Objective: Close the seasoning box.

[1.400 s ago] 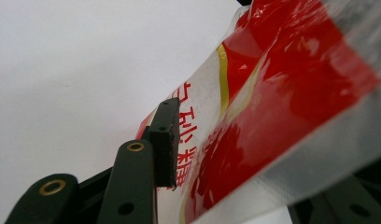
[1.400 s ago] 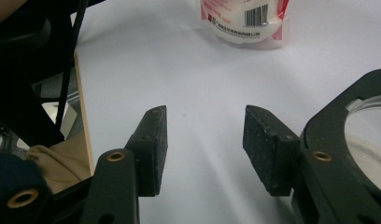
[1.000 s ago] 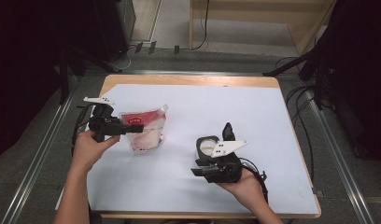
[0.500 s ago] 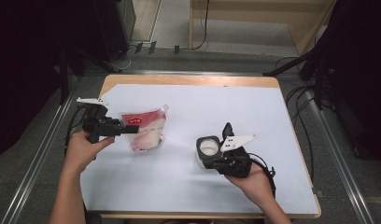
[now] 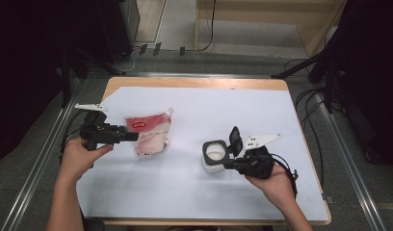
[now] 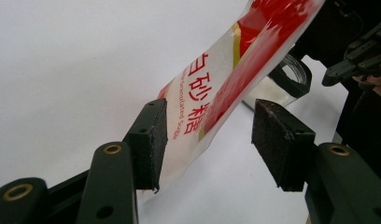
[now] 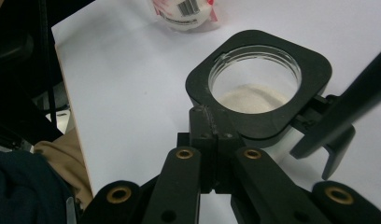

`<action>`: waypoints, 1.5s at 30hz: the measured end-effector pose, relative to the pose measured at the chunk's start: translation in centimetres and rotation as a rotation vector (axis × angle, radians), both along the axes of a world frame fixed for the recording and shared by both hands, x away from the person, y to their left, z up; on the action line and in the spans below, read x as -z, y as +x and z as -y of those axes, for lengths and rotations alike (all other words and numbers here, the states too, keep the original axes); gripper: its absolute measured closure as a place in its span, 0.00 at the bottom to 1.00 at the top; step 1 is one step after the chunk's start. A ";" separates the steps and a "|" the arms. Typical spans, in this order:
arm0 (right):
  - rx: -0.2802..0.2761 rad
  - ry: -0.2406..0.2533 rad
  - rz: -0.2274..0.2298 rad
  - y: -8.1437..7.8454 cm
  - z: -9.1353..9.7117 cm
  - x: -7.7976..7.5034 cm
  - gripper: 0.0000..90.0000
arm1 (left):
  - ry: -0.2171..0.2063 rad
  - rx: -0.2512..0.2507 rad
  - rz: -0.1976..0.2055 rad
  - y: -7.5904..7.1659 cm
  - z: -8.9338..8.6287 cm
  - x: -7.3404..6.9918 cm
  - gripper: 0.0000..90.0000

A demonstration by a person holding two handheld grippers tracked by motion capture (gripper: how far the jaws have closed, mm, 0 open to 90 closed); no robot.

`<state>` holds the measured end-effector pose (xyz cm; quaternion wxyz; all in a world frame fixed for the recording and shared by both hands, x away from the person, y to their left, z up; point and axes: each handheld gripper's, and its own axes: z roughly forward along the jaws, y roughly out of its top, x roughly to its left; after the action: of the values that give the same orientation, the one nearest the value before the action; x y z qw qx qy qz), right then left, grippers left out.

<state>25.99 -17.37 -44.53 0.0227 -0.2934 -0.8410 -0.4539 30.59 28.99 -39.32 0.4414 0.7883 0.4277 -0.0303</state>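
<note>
A red and white sugar pouch (image 5: 149,134) lies left of centre on the white table cover (image 5: 209,110). My left gripper (image 5: 134,137) reaches its left edge. In the left gripper view the pouch (image 6: 226,79) passes between the jaws of the left gripper (image 6: 207,140), which have just been opening; the right pad (image 6: 277,140) stands clear of it. A clear jar (image 5: 214,153) with a black square collar (image 7: 314,70) and a raised flip lid (image 5: 234,139) holds some white sugar (image 7: 254,98). My right gripper (image 5: 227,162) is shut, its tips (image 7: 218,121) at the collar's near corner.
The wooden table edge (image 5: 199,83) runs along the far side, with cables and dark equipment on the floor beyond. A metal rail (image 5: 40,163) runs along the left side. The cover's near edge (image 7: 72,116) lies close to the person's lap.
The right hand has moved to the right, from the near side of the jar round to its right side, and its jaws have closed. The jar, the pouch and the left hand have stayed put.
</note>
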 end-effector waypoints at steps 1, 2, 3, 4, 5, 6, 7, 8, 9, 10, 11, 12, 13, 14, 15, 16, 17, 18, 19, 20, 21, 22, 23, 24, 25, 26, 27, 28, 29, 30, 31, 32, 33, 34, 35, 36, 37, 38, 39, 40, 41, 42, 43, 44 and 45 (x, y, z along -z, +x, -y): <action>0.007 -0.005 -0.005 0.0 0.1 0.0 1.00 | 0.003 -0.006 0.009 0.0 -0.1 0.1 0.52; 0.007 -0.005 -0.005 0.0 0.1 0.0 1.00 | 0.003 -0.006 0.009 0.0 -0.1 0.1 0.52; 0.013 -0.010 -0.010 0.2 0.3 0.1 1.00 | 0.008 -0.001 0.002 -0.1 -0.3 0.2 0.52; 0.017 -0.009 -0.019 0.3 0.4 0.2 1.00 | 0.011 -0.012 0.000 -0.1 -0.5 0.3 0.52; 0.017 -0.009 -0.019 0.3 0.4 0.2 1.00 | 0.011 -0.012 0.000 -0.1 -0.5 0.3 0.52; 0.018 -0.012 -0.024 0.4 0.6 0.2 1.00 | 0.009 -0.014 -0.005 -0.1 -0.6 0.3 0.52; 0.024 -0.016 -0.023 0.4 0.8 0.2 1.00 | 0.000 -0.020 -0.003 -0.1 -0.7 0.4 0.52; 0.032 -0.014 -0.023 0.6 1.2 0.1 1.00 | 0.000 -0.019 -0.006 -0.2 -1.0 0.5 0.52; 0.032 -0.014 -0.023 0.6 1.2 0.1 1.00 | 0.000 -0.019 -0.006 -0.2 -1.0 0.5 0.52; 0.040 -0.009 -0.027 0.7 1.7 0.0 1.00 | 0.003 -0.027 -0.006 -0.3 -1.3 0.5 0.52; 0.040 -0.009 -0.027 0.7 1.7 0.0 1.00 | 0.003 -0.027 -0.006 -0.3 -1.3 0.5 0.52; 0.045 -0.009 -0.026 0.8 1.9 0.0 1.00 | -0.004 -0.033 -0.005 -0.3 -1.5 0.6 0.52; 0.040 -0.007 -0.031 0.9 2.1 0.0 1.00 | -0.010 -0.029 -0.007 -0.3 -1.7 0.6 0.52; 0.032 -0.007 -0.035 0.9 2.4 0.0 1.00 | -0.011 -0.041 -0.006 -0.4 -2.0 0.7 0.52; 0.032 -0.007 -0.035 0.9 2.4 0.0 1.00 | -0.011 -0.041 -0.006 -0.4 -2.0 0.7 0.52; 0.022 -0.023 -0.036 0.9 2.5 0.0 1.00 | -0.008 -0.050 -0.003 -0.4 -2.2 0.9 0.52; 0.022 -0.023 -0.036 0.9 2.5 0.0 1.00 | -0.008 -0.050 -0.003 -0.4 -2.2 0.9 0.52; 0.024 -0.043 -0.039 0.9 2.8 0.0 1.00 | -0.003 -0.047 -0.007 -0.5 -2.4 1.2 0.52; 0.024 -0.043 -0.039 0.9 2.8 0.0 1.00 | -0.003 -0.047 -0.007 -0.5 -2.4 1.2 0.52; 0.037 -0.045 -0.046 1.0 3.4 -0.1 1.00 | 0.001 -0.048 -0.017 -0.5 -2.5 1.4 0.52; 0.037 -0.045 -0.046 1.0 3.4 -0.1 1.00 | 0.001 -0.048 -0.017 -0.5 -2.5 1.4 0.52; 0.074 -0.036 -0.042 1.2 4.1 -0.1 1.00 | 0.001 -0.052 -0.017 -0.5 -2.7 1.5 0.52; 0.094 -0.027 -0.040 1.3 4.4 -0.2 1.00 | 0.001 -0.052 -0.017 -0.5 -2.7 1.5 0.52; 0.115 -0.015 -0.036 1.5 4.6 -0.3 1.00 | 0.001 -0.054 -0.016 -0.5 -2.8 1.6 0.52; 0.115 -0.015 -0.036 1.5 4.6 -0.3 1.00 | 0.001 -0.054 -0.016 -0.5 -2.8 1.6 0.52; 0.151 0.009 -0.032 1.6 4.8 -0.4 1.00 | 0.006 -0.056 -0.016 -0.5 -3.0 1.7 0.52; 0.151 0.009 -0.032 1.6 4.8 -0.4 1.00 | 0.006 -0.056 -0.016 -0.5 -3.0 1.7 0.52; 0.167 0.021 -0.029 1.9 4.8 -0.4 1.00 | 0.003 -0.059 -0.014 -0.5 -3.1 1.7 0.51; 0.167 0.021 -0.029 1.9 4.8 -0.4 1.00 | 0.000 -0.060 -0.016 -0.5 -3.2 1.8 0.51; 0.168 0.023 -0.029 2.0 4.6 -0.4 1.00 | 0.003 -0.063 -0.015 -0.6 -3.3 1.8 0.51; 0.168 0.023 -0.029 2.0 4.6 -0.4 1.00 | 0.003 -0.063 -0.015 -0.6 -3.3 1.8 0.51; 0.169 0.024 -0.027 2.1 4.3 -0.4 1.00 | 0.009 -0.064 -0.014 -0.6 -3.4 1.8 0.51; 0.169 0.023 -0.022 2.1 4.1 -0.4 1.00 | 0.009 -0.063 -0.016 -0.6 -3.5 1.8 0.51; 0.167 0.027 -0.019 2.1 3.9 -0.5 1.00 | 0.012 -0.068 -0.012 -0.7 -3.5 1.9 0.50; 0.167 0.027 -0.019 2.1 3.9 -0.5 1.00 | 0.012 -0.068 -0.012 -0.7 -3.5 1.9 0.50; 0.172 0.018 -0.014 2.2 3.7 -0.5 1.00 | 0.006 -0.069 -0.015 -0.7 -3.6 1.9 0.50; 0.177 0.015 -0.010 2.2 3.7 -0.5 1.00 | 0.007 -0.067 -0.013 -0.7 -3.7 1.9 0.50; 0.181 0.021 -0.013 2.3 3.7 -0.5 1.00 | 0.010 -0.080 -0.013 -0.8 -3.9 1.9 0.51; 0.181 0.021 -0.013 2.3 3.7 -0.5 1.00 | 0.010 -0.080 -0.013 -0.8 -3.9 1.9 0.51; 0.189 0.027 -0.009 2.3 3.7 -0.6 1.00 | 0.005 -0.088 -0.014 -0.8 -4.1 2.0 0.51; 0.189 0.027 -0.009 2.3 3.7 -0.6 1.00 | 0.005 -0.088 -0.014 -0.8 -4.1 2.0 0.51; 0.195 0.029 0.001 2.3 3.6 -0.8 1.00 | 0.009 -0.097 -0.012 -0.8 -4.2 2.1 0.51; 0.195 0.029 0.001 2.3 3.6 -0.8 1.00 | 0.009 -0.097 -0.012 -0.8 -4.2 2.1 0.51; 0.193 0.031 -0.005 2.4 3.6 -0.9 1.00 | 0.012 -0.100 -0.012 -0.7 -4.2 2.2 0.51; 0.193 0.031 -0.005 2.4 3.6 -0.9 1.00 | 0.012 -0.100 -0.012 -0.7 -4.2 2.2 0.51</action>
<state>28.35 -20.94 -43.65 -0.0144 -0.3740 -0.8016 -0.4662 29.89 33.20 -41.54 0.4349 0.7684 0.4693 -0.0103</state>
